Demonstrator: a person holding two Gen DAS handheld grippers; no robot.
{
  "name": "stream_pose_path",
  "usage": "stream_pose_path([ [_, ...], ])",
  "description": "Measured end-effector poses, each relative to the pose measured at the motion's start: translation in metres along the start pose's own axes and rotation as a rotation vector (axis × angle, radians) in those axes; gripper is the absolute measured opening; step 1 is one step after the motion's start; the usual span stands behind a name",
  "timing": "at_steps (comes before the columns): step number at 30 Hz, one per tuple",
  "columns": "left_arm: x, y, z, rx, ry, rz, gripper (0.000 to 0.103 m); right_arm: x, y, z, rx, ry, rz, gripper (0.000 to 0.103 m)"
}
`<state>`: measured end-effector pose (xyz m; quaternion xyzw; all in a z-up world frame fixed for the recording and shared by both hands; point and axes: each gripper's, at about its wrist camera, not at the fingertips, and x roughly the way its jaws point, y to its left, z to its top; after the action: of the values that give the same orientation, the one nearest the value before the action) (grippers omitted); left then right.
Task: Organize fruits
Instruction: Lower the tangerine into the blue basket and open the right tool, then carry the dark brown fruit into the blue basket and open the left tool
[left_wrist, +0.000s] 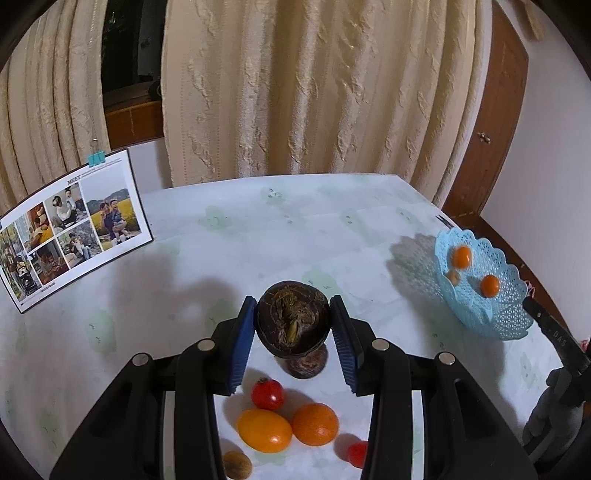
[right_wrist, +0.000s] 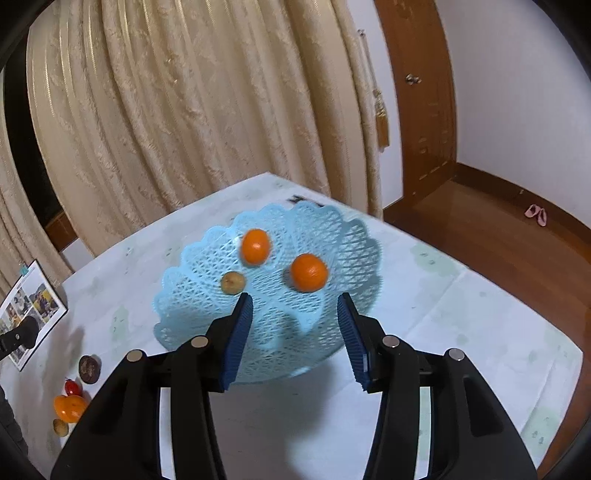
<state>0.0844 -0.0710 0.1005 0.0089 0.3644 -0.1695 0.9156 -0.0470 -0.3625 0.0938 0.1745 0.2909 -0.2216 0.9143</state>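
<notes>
Left tool (left_wrist: 293, 321) clamps dark fruit (left_wrist: 293, 322) above white table (left_wrist: 258, 236); right tool (right_wrist: 295, 317) parted, empty.

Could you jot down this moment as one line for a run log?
left tongs: gripping dark brown fruit | right tongs: open, empty, over blue basket | basket: three fruits

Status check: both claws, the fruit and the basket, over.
Left claw shut on dark brown fruit, lifted off table. Right claw open, empty, over blue basket; three fruits inside. Five fruits left on table. Path clear.
</notes>
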Motion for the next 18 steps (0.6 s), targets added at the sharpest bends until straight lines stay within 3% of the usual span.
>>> stream_pose_path([
  [4,0.003,-0.015,-0.002,0.012,0.019,-0.024,0.041,-0.010,-0.012,-0.006,0.023,-0.063,-0.050,0.051],
  [6,0.004,-0.027,-0.003,0.032,0.022,-0.029,0.041,-0.014,-0.018,-0.009,0.033,-0.092,-0.072,0.060],
  [11,0.010,-0.060,-0.001,0.075,0.034,-0.055,0.041,-0.021,-0.031,-0.016,0.047,-0.150,-0.122,0.060],
  [18,0.030,-0.118,0.001,0.146,0.068,-0.123,0.041,-0.023,-0.045,-0.021,0.105,-0.169,-0.102,0.060],
])
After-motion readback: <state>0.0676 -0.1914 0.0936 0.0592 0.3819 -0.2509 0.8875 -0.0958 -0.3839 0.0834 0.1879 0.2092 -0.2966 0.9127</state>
